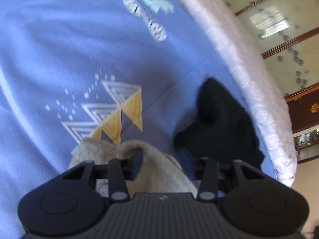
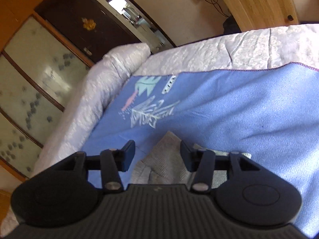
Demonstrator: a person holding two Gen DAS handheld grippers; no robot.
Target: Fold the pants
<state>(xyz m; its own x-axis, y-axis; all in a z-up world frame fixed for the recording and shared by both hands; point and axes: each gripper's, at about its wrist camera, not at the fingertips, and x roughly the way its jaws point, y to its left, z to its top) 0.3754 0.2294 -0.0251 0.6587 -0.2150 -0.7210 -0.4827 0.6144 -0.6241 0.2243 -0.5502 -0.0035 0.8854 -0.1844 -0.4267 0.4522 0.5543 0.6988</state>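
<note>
Bedroom, a bed with a blue blanket [image 1: 59,45] spread over a white quilt [image 2: 199,53], glass-panelled wardrobe doors [image 2: 33,63] beyond the bed's side. The pants [image 1: 155,165], beige and soft, lie on the blanket right under the left gripper [image 1: 166,165]; a rolled fold of the cloth rises between its fingers [image 1: 137,165], which stand apart and do not press on it. The right gripper [image 2: 157,155] hovers over another stretch of the same pale cloth, its corner pointing away between the jaws; these too stand parted, nothing clamped. In the left view a black garment [image 1: 217,123] sits just beside the pants, toward the bed's edge, where the quilt border [image 1: 249,79] curves past. A triangle print [image 1: 119,109] on the blanket touches the pants' far edge. Beyond that, the blanket runs wide and flat, plenty of bare blue on the far and left sides. In the right view the blanket's stitched edge [image 2: 289,66] meets the quilt well ahead, open blue to the right.
</note>
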